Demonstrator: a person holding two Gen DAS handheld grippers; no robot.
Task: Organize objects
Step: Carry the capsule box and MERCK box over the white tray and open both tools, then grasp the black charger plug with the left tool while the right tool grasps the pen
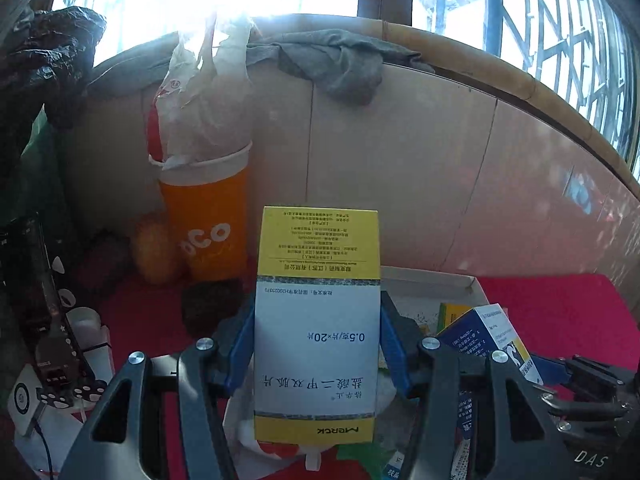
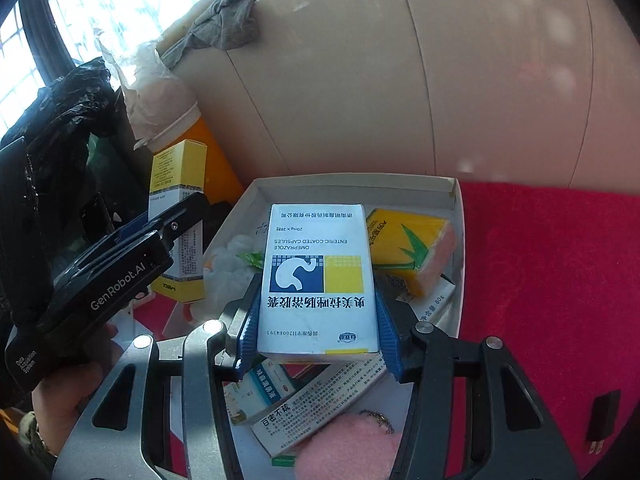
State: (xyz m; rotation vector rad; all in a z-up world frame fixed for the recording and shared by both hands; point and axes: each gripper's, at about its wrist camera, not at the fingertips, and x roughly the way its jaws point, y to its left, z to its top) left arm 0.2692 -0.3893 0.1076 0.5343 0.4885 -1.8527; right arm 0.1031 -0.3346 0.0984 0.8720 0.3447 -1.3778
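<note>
From the left wrist view, the left claw (image 1: 317,344) is clamped on a yellow-and-white Merck box (image 1: 317,320), held upright between the blue pads (image 1: 390,344), which press its two long side faces about halfway up. The box is thin card, likely light and fairly stiff along its edges but easy to dent on the broad faces, so the narrow sides are the sensible place to hold it, as here. The printed card looks smooth, and a loose grip could let it slide. It hangs above the red-covered table (image 1: 560,312), in front of an orange cup (image 1: 208,220) stuffed with a plastic bag. Low at the right, the blue-and-white box (image 1: 496,340) in the other claw shows, with the white tray (image 1: 436,282) behind it.

From the right wrist view, the right claw (image 2: 318,332) is closed on the omeprazole box (image 2: 318,276), its pads (image 2: 248,332) gripping the two long edges near the lower end, broad face up. This carton too is probably light and crushable, so modest pressure should do. It is held over the white tray (image 2: 458,208), which already contains a yellow pack (image 2: 412,248), other medicine boxes (image 2: 316,404) and something pink (image 2: 352,448). At the left, the left claw (image 2: 176,220) shows with the Merck box (image 2: 178,216) standing in its grip, beside the tray.
</note>
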